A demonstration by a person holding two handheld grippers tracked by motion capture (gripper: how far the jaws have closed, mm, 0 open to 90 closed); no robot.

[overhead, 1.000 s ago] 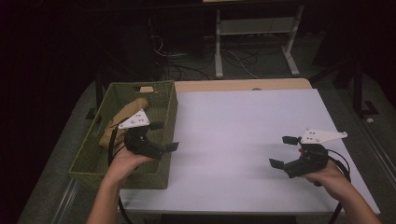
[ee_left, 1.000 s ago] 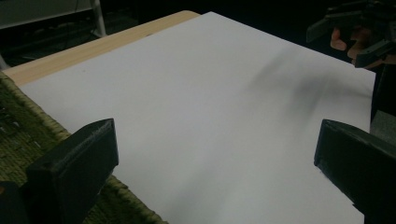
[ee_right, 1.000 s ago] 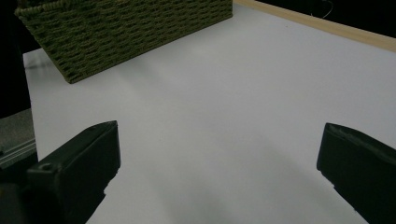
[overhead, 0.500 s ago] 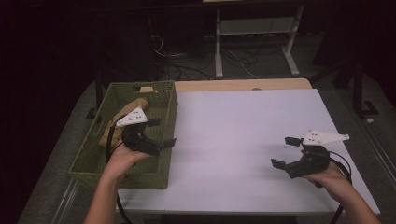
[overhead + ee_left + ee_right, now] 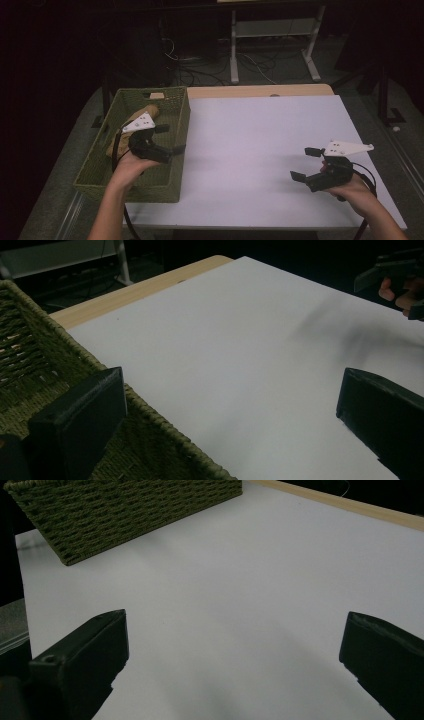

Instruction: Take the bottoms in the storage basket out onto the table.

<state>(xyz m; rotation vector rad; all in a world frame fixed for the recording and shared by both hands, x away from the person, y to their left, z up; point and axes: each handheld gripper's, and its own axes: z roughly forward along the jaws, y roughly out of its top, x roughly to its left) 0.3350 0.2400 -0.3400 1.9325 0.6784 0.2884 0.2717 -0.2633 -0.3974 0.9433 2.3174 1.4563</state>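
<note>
With our left gripper (image 5: 167,139) spread wide and empty over the woven basket (image 5: 97,172), the tan loaf-like object (image 5: 134,121) lies at ten o'clock of it; we should turn back and dip squarely. Our right gripper (image 5: 306,163), also wide, waits at four o'clock on the white table (image 5: 260,145).

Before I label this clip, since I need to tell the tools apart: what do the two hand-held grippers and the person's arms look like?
Both are black two-jaw tools with blocky jaws. The left gripper and the right gripper each carry a pale three-cornered plate on top with small dark dots. A dark cable trails from each along the forearm. The left hand and right hand wear no gloves; no sleeves reach the forearms.
</note>
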